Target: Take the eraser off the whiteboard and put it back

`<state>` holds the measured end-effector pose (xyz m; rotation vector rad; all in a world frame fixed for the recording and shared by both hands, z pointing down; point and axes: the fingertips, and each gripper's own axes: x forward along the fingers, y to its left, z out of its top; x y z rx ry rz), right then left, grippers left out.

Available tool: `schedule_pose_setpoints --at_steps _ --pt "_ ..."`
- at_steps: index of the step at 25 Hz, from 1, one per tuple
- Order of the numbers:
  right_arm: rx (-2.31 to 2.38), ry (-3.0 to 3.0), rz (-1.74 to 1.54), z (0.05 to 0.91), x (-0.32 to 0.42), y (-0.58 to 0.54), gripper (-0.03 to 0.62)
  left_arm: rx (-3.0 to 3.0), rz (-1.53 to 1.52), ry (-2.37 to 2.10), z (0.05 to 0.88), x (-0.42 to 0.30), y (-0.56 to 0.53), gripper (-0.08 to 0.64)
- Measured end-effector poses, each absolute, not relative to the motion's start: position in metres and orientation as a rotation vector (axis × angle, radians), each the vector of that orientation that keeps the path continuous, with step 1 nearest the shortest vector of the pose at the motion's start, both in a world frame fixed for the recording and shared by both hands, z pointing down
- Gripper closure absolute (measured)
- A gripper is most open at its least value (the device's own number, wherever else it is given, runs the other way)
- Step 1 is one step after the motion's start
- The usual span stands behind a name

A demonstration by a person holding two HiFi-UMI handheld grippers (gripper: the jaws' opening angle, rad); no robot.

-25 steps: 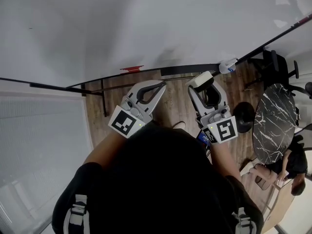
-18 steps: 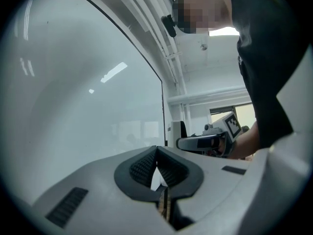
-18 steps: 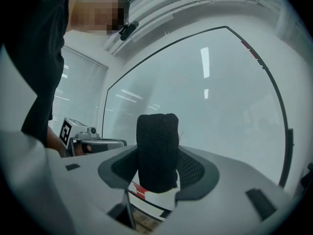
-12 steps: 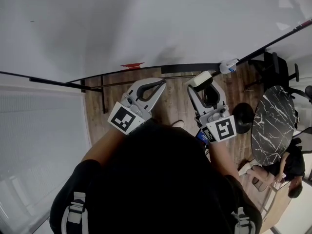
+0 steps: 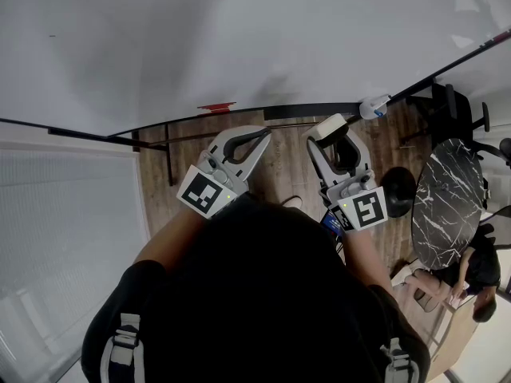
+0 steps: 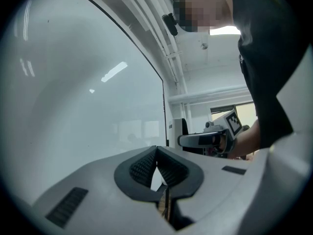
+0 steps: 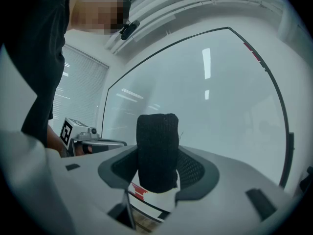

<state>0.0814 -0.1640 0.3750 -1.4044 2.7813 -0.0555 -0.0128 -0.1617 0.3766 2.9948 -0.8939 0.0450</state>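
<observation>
Eraser [image 7: 156, 146] is off the whiteboard [image 5: 239, 38], clamped in my right gripper [image 5: 332, 139]. Left gripper [image 6: 157, 166] is closed and empty. I have yet to put the eraser back.

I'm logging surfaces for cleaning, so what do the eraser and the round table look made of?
The eraser has a black, matte, fuzzy pad, likely felt, on a white printed body, perhaps plastic or foam. The round table has a black top with white veins: marble or a marble-look laminate.
</observation>
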Motion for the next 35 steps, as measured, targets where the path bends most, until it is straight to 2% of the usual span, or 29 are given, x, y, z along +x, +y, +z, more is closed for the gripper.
schedule_pose_setpoints --at_steps 21,35 --pt "-1.47 2.764 -0.041 0.363 0.078 -0.181 0.37 2.992 -0.008 -1.008 0.351 -0.036 -0.183 0.555" --pt "-1.626 2.688 -0.006 0.335 0.041 -0.238 0.37 2.966 -0.022 -1.113 0.33 -0.087 -0.237 0.555"
